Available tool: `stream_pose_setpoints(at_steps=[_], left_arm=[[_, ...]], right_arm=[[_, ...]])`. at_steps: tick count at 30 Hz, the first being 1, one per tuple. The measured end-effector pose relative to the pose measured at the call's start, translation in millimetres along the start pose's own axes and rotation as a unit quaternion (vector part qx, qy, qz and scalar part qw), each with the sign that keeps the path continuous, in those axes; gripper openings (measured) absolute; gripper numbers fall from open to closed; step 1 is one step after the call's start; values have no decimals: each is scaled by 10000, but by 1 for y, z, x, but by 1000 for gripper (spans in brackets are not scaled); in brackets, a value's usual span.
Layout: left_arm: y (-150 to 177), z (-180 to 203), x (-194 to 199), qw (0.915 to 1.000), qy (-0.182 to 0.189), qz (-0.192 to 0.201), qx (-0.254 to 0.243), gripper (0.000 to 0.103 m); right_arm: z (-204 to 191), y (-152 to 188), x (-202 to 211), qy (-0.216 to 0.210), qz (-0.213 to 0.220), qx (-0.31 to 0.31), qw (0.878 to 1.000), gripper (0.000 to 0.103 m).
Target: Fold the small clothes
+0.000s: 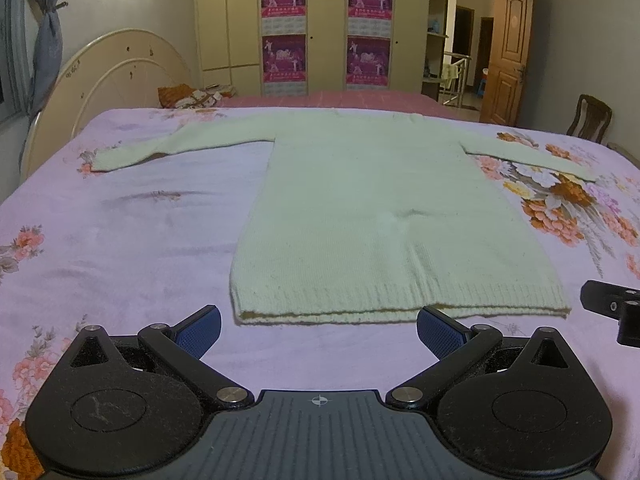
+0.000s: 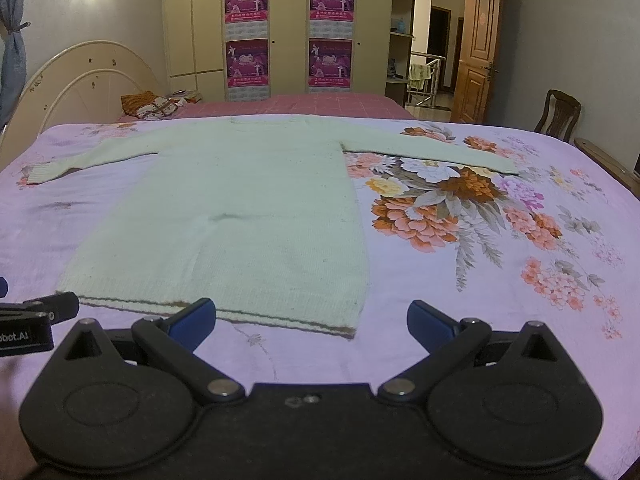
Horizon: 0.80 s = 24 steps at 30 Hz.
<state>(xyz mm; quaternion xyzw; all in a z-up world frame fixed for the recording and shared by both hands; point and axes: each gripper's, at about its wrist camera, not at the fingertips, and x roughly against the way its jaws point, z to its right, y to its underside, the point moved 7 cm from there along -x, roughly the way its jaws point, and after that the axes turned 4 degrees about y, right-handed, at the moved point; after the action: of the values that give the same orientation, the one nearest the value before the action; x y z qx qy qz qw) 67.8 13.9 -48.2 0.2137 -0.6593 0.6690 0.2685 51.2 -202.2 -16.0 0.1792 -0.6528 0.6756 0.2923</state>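
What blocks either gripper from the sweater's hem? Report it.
Nothing visible. The left gripper and right gripper are both open, just short of the sweater hem, with only bare bedsheet between.

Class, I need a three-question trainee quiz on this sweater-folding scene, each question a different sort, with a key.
1. True or false: the sweater lies flat with both sleeves spread out.
2. Which part of it is nearest the left gripper? A collar, B hem, C cuff.
3. Fill in: the right gripper has its jaws ____.

Key: 1 true; 2 B; 3 open.
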Motion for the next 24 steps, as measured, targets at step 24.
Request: stream_pose_setpoints(at_steps=[24], left_arm=[[-134,-10,-131,9985,102,544,-20,103]], right_arm=[[112,-96,-103,557,443,-898,9934,96]])
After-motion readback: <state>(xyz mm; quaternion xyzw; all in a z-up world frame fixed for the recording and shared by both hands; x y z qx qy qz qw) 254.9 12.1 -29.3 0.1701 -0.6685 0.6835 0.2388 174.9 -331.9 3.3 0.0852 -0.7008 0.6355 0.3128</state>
